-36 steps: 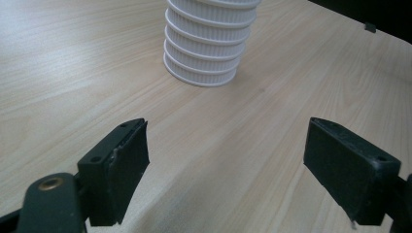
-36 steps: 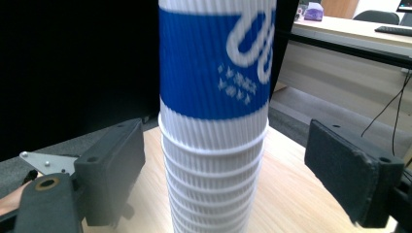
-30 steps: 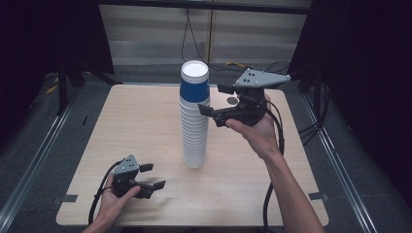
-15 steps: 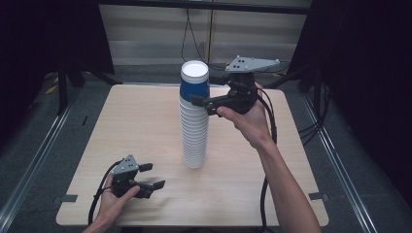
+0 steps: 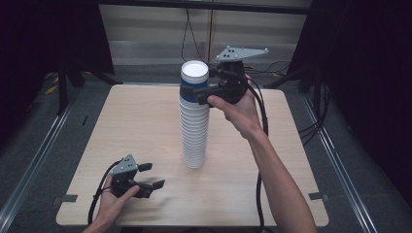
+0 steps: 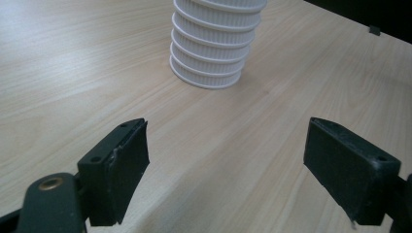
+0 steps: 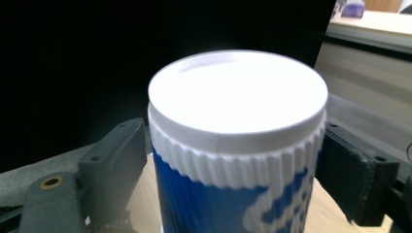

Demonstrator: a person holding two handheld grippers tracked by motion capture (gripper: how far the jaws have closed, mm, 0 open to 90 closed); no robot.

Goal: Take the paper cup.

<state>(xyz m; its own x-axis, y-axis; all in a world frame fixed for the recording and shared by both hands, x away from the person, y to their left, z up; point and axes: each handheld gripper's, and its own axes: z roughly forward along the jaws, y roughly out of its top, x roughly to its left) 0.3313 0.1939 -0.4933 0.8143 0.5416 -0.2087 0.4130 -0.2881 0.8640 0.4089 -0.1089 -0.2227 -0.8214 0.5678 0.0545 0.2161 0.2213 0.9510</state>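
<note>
Flanking the top cup (image 7: 237, 145) on either side, the right gripper's (image 5: 214, 92) fingers (image 7: 112, 165) stood apart, close to its ribbed collar; whether the pads touched it could not be told.

- Top cup: blue with white pattern, white base upward, inverted on the stack (image 5: 194, 128).
- Stack: white ribbed cups, mouth down, long axis upright, near the middle of the bench (image 5: 141, 126); the top cup sat directly between the right fingers, at the stack's upper end.
- Right hand (image 5: 238, 111): raised, reaching to the stack from its right side.
- Left gripper (image 5: 141, 182): low at the near left of the bench, fingers (image 6: 119, 170) wide apart and empty; the stack's foot (image 6: 209, 63) lay ahead of them, well apart.
- Judgement: right gripper far nearer the top cup; a lift would need to run straight up along the stack's axis.
</note>
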